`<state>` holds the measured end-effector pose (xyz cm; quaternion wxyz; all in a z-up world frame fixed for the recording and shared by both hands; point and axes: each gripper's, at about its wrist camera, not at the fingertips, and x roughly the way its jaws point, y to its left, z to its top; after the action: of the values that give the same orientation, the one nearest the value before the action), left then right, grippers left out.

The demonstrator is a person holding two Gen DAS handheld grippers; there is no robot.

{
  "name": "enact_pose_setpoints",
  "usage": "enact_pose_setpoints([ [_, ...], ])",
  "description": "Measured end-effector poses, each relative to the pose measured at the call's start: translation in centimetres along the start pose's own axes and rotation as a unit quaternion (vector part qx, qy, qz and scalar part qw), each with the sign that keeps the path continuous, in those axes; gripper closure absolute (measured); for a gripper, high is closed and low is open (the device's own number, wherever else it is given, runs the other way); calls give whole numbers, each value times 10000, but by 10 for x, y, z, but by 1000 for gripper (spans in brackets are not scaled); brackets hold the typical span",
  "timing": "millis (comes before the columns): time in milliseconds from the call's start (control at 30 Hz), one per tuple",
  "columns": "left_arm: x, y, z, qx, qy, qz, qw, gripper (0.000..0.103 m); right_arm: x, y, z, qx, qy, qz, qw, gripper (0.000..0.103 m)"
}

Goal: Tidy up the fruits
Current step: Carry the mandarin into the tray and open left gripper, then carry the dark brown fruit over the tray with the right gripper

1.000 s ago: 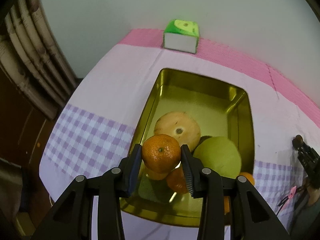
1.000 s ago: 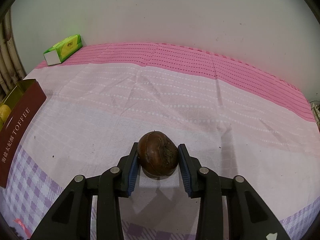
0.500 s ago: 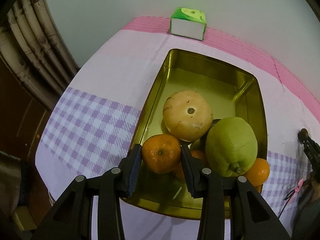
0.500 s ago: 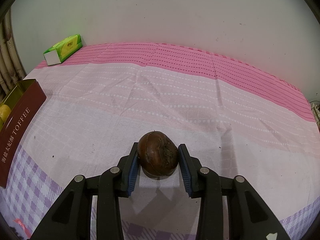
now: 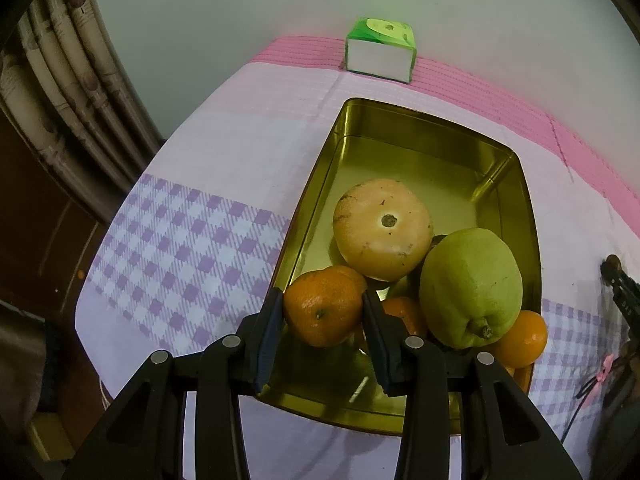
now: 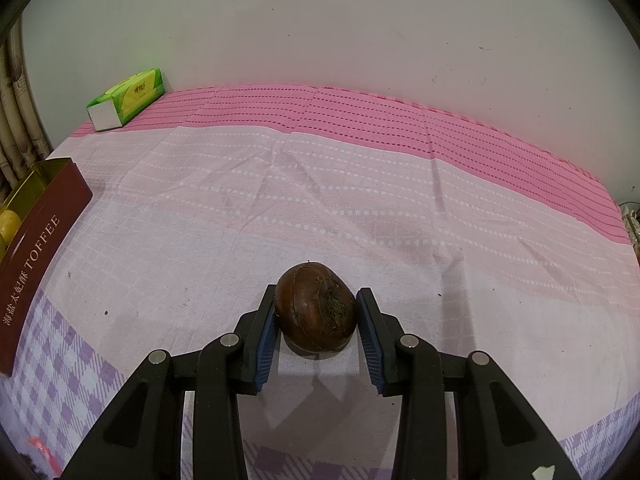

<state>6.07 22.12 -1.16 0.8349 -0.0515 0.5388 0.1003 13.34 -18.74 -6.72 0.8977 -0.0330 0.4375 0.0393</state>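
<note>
My left gripper (image 5: 323,316) is shut on an orange mandarin (image 5: 323,305), held low inside the near left corner of the gold tin (image 5: 416,132). The tin also holds a pale yellow round fruit (image 5: 383,229), a green pear-like fruit (image 5: 471,288) and other mandarins (image 5: 520,338). My right gripper (image 6: 316,318) is shut on a dark brown round fruit (image 6: 316,312) that rests on the tablecloth. The tin shows in the right wrist view as a dark red box marked TOFFEE (image 6: 32,256) at the far left.
A green tissue box (image 5: 380,49) stands beyond the tin by the wall; it also shows in the right wrist view (image 6: 127,98). A pink and purple checked cloth (image 6: 320,200) covers the table. Bamboo poles (image 5: 60,88) stand left of the table. The right gripper (image 5: 622,292) shows at the right edge.
My left gripper has lowered the mandarin into the tin's near left corner, among the other fruit. The right gripper and the brown fruit have stayed still.
</note>
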Motion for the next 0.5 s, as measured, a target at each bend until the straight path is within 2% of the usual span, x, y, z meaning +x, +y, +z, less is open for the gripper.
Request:
enact_pose_setpoints([
  [233, -3, 0, -1, 25, -35, 2, 10000, 61, -1, 1, 0, 48, 2, -32, 10000, 68],
  [433, -7, -2, -1, 63, -100, -11, 9999, 55, -4, 5, -2, 90, 7, -164, 9998, 69],
  [500, -10, -3, -1, 83, -171, 6, 9998, 49, -5, 8, -2, 92, 28, -219, 9997, 69],
])
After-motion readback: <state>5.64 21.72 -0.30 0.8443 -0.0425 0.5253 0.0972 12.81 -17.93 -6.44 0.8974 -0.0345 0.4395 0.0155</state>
